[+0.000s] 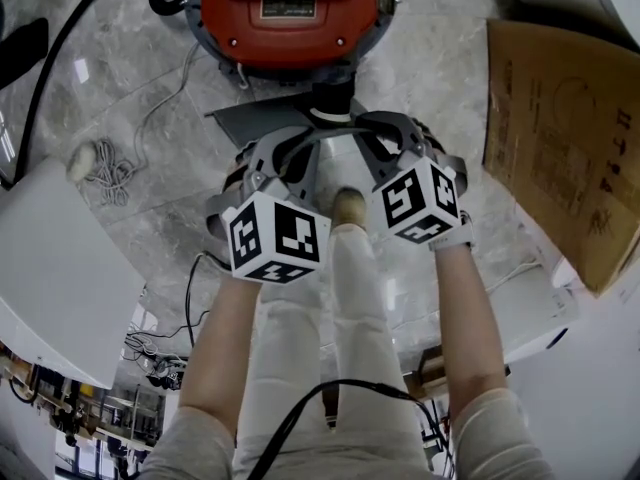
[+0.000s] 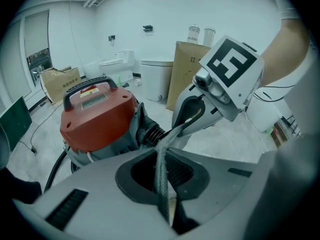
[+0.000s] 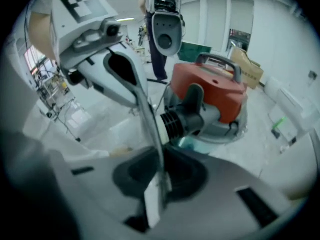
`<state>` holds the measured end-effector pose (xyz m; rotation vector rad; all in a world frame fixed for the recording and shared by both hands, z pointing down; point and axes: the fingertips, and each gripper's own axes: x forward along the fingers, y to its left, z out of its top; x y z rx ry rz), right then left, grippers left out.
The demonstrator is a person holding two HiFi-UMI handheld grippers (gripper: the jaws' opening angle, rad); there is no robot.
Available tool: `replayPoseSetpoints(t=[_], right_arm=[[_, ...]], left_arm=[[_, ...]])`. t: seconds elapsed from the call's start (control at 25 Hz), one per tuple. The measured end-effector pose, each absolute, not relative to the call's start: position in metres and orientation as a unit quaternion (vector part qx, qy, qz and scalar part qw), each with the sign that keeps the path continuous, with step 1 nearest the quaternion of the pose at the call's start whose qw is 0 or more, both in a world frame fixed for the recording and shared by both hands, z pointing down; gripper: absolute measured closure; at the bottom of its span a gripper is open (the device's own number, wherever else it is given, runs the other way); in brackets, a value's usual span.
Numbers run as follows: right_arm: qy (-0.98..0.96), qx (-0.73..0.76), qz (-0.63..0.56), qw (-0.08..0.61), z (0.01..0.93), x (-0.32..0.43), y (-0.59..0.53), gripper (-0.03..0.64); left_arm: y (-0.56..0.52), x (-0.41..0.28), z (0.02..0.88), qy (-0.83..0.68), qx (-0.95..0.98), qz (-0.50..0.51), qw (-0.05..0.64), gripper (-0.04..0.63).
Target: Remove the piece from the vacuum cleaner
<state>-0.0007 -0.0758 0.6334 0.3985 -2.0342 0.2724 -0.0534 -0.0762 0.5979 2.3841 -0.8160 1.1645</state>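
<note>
The red vacuum cleaner (image 1: 290, 18) stands on the marble floor, its black ribbed hose port (image 1: 333, 103) facing me. A thin grey strip (image 2: 161, 169) stretches between the two grippers, just in front of that port (image 2: 150, 131). My left gripper (image 1: 275, 163) is shut on one end, the jaws (image 2: 167, 209) pinching it. My right gripper (image 1: 390, 138) is shut on the other end (image 3: 157, 194). In the right gripper view the strip (image 3: 150, 124) runs up to the left gripper (image 3: 127, 76), with the vacuum (image 3: 220, 94) behind. Where the strip joins the vacuum is hidden.
A dark grey flat sheet (image 1: 255, 118) lies on the floor under the grippers. A cardboard box (image 1: 560, 138) leans at the right. At the left are a white cord bundle (image 1: 100, 168), a black hose (image 1: 60, 58) and a white unit (image 1: 50, 268). My shoe (image 1: 348, 206) stands between the grippers.
</note>
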Motion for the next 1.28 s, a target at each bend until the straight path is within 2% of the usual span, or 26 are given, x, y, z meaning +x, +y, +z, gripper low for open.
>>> replayPoseSetpoints(t=[0.24,0.48,0.8,1.04,1.28], right_arm=[[-0.851,0.176,0.169,0.465,0.639,-0.003,-0.076,0.575],[-0.823,0.137,0.04,0.55,0.631,-0.005,-0.074,0.577],[-0.793,0.119,-0.03,0.597,0.616,-0.012,-0.071,0.578],[-0.803,0.125,-0.021,0.582,0.614,-0.012,-0.071,0.578],[-0.827,0.152,0.049,0.54,0.625,-0.007,-0.073,0.577]], left_arm=[[-0.073,-0.052,0.6,-0.277,0.849,0.414,0.178,0.558],[-0.072,-0.063,0.608,-0.294,0.84,0.397,0.225,0.558],[-0.068,-0.071,0.632,-0.303,0.83,0.372,0.283,0.558],[-0.067,-0.069,0.638,-0.306,0.822,0.364,0.313,0.558],[-0.068,-0.068,0.615,-0.308,0.825,0.379,0.285,0.559]])
